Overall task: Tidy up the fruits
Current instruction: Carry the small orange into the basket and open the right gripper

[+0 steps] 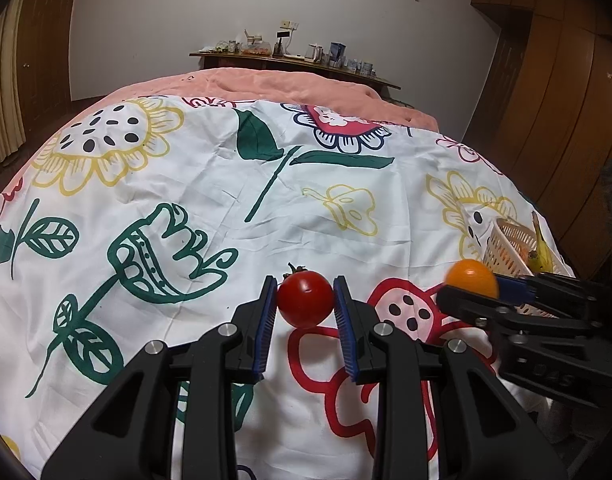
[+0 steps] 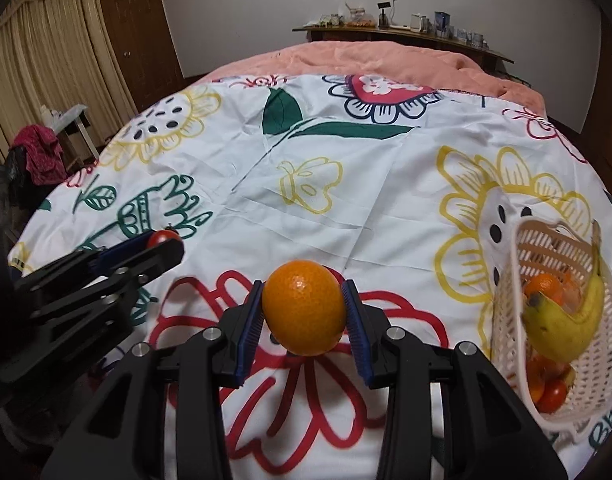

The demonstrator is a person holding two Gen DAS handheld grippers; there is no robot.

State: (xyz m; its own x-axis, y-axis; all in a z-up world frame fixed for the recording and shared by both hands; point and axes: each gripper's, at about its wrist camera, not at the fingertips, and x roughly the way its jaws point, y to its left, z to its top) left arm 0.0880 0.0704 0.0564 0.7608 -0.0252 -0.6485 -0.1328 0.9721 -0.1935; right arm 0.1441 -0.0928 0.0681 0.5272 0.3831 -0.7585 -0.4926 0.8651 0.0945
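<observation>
Nearest, the right gripper [image 2: 304, 312] pinches an orange [image 2: 304, 307] between its jaws above the floral bed cover [image 2: 345, 200], while the left gripper [image 1: 305, 300] to its left pinches a tomato [image 1: 304, 299]. The basket [image 2: 505, 320], holding a banana [image 2: 565, 328] and other fruit, lies just right of the orange, so the right hand is nearer. Far behind runs a cluttered shelf [image 2: 405, 34].

Black plastic gripper [image 1: 305, 300] frames – blue ribbed pads [image 1: 266, 312], silver screws

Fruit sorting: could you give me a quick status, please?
Left tongs shut on tomato. Right tongs shut on orange. Basket right, path clear.
</observation>
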